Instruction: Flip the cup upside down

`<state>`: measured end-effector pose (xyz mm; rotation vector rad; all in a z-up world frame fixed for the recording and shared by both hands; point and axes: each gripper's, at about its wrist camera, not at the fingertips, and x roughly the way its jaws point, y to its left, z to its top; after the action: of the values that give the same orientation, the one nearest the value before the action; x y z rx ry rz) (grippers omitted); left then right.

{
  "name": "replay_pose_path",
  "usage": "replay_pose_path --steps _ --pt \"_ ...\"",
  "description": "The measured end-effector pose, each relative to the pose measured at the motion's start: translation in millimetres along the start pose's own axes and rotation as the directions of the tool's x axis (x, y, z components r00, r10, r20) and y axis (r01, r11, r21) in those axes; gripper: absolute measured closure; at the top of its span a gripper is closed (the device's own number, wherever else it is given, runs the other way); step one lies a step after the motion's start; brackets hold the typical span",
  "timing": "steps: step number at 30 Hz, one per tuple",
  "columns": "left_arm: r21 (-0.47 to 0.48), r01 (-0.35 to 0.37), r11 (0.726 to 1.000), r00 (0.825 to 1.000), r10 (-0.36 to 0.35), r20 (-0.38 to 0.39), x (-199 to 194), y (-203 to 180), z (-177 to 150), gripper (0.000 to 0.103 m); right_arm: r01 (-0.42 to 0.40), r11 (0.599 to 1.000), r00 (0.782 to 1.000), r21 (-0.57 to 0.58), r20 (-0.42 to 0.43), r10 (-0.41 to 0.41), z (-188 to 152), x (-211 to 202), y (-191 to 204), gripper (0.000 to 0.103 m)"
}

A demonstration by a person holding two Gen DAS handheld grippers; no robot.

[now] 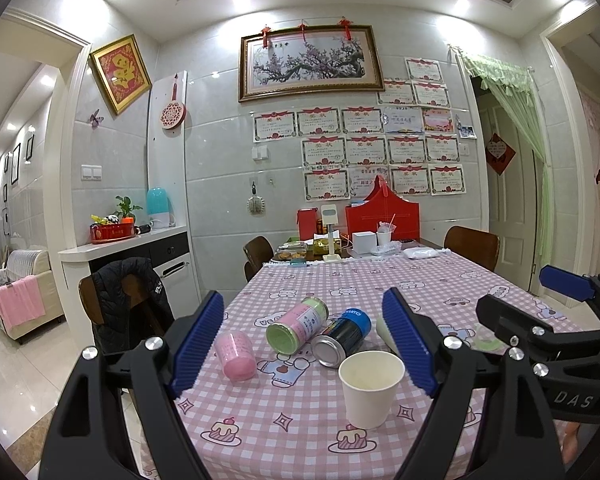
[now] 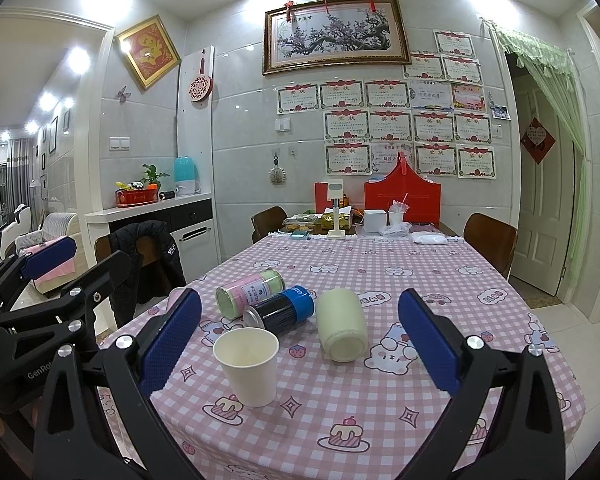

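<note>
A white paper cup (image 1: 369, 388) stands upright, mouth up, on the pink checked tablecloth (image 1: 300, 420) near the front edge. It also shows in the right wrist view (image 2: 248, 364). My left gripper (image 1: 305, 340) is open and empty, held above the table, with the cup just inside its right finger. My right gripper (image 2: 300, 336) is open and empty, with the cup near its left finger. Each gripper shows at the edge of the other's view.
Behind the cup lie a pink cup (image 1: 236, 356), a pink-and-green can (image 1: 298, 324), a dark blue can (image 1: 341, 338) and a cream cup (image 2: 341, 330), all on their sides. Boxes and clutter (image 1: 379, 216) fill the far end. Chairs stand around the table.
</note>
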<state>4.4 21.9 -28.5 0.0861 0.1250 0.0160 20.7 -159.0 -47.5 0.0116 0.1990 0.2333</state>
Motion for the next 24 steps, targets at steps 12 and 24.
replay_pose_path --steps 12,24 --pt "-0.005 0.003 1.000 1.000 -0.003 -0.002 0 1 0 0.023 0.000 1.000 1.000 0.001 0.000 0.000 -1 2 0 0.008" --pt "-0.004 0.010 1.000 1.000 -0.010 -0.024 15 -2 -8 0.023 0.011 1.000 1.000 0.002 -0.023 -0.011 -9 13 0 0.008"
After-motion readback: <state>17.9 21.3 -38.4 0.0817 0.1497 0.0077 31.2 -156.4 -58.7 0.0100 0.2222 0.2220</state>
